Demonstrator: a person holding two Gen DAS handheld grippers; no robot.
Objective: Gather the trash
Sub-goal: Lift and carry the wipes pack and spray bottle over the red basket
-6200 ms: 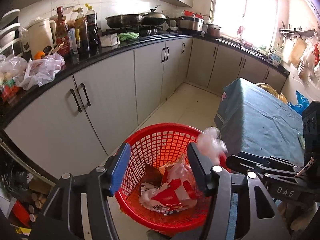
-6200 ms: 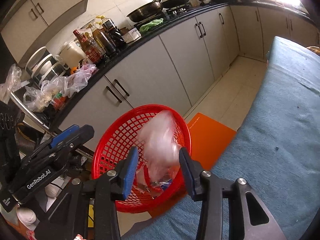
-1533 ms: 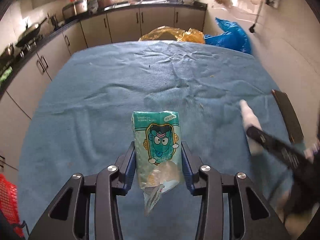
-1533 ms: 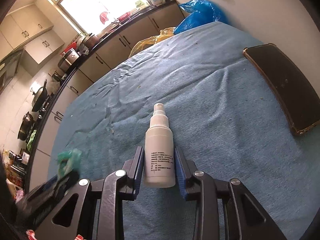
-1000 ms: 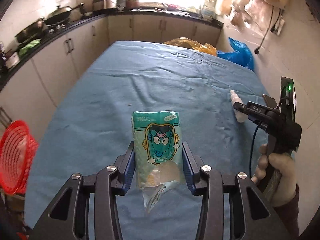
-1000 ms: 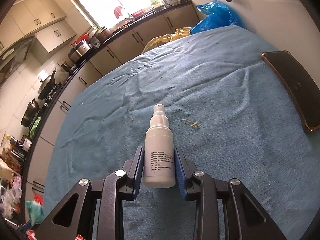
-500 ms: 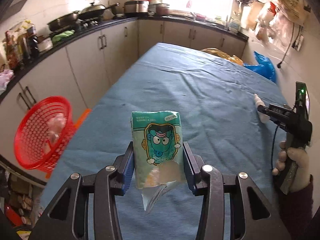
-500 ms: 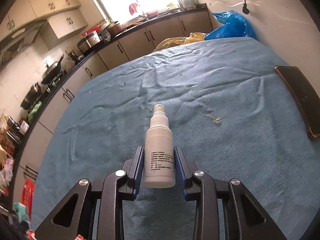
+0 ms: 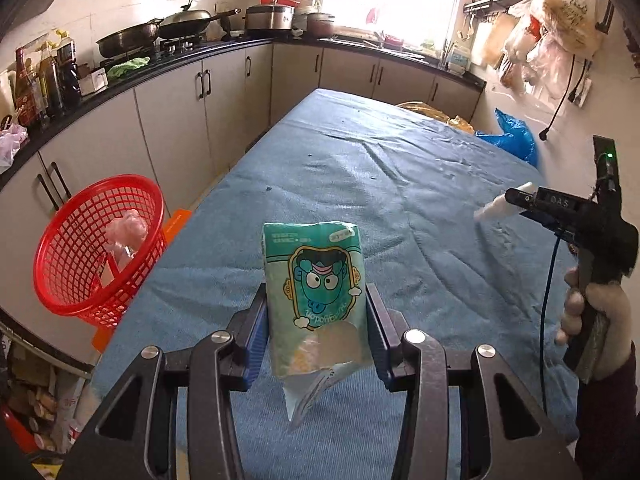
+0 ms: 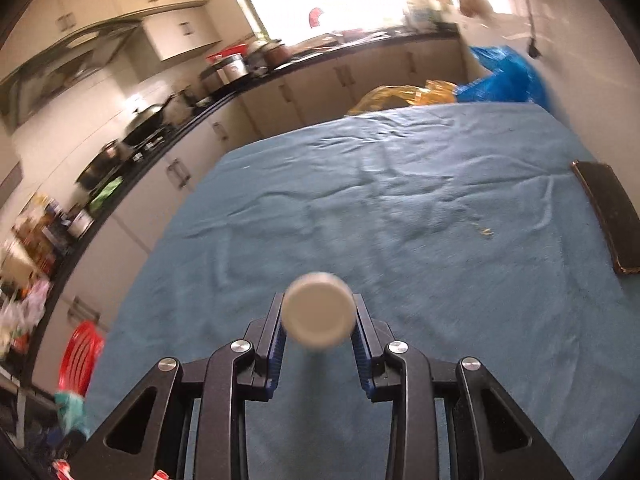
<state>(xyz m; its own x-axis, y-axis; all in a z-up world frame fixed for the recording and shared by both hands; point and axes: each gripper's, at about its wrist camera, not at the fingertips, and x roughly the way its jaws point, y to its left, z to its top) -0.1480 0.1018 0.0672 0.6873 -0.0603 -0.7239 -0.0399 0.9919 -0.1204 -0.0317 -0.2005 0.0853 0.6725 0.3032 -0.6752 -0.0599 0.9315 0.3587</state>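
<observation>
Some trash already in red mesh basket (image 9: 98, 248); left gripper (image 9: 316, 332) fingers clamp green cartoon packet (image 9: 316, 296), right gripper (image 10: 318, 338) fingers clamp white plastic bottle (image 10: 318, 314), both above blue-clothed surface (image 9: 400, 200), undumped.

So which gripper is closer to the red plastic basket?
Left. The left gripper, holding a green packet, is beside the red plastic basket; the right gripper is across the table.
</observation>
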